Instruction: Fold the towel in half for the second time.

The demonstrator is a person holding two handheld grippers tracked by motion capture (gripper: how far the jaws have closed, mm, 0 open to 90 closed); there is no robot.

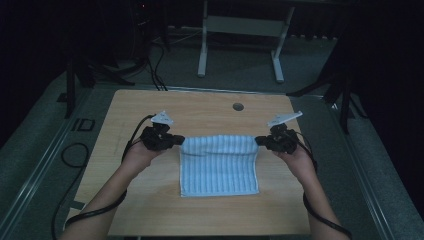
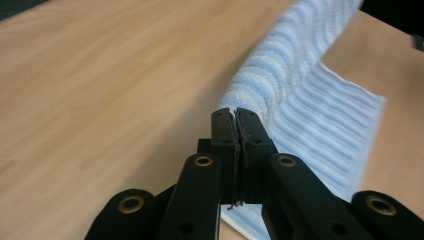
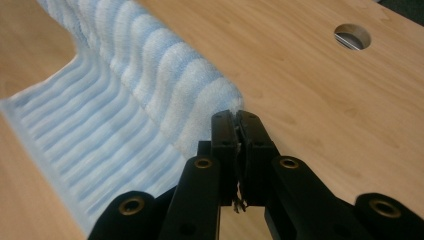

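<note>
Pinching the two far corners of the light-blue striped terry towel [image 1: 219, 165], the left gripper [image 1: 176, 141] and right gripper [image 1: 260, 141] each have their black jaws clamped shut on the cloth. That far edge hangs lifted between them, while the towel's near part lies flat on the pale wooden table [image 1: 150, 210], on the person's side of the round cable hole [image 1: 238, 106]. Judging from this, a fold is started; carrying the edge over and laying it down remains. No writing is legible.
</note>
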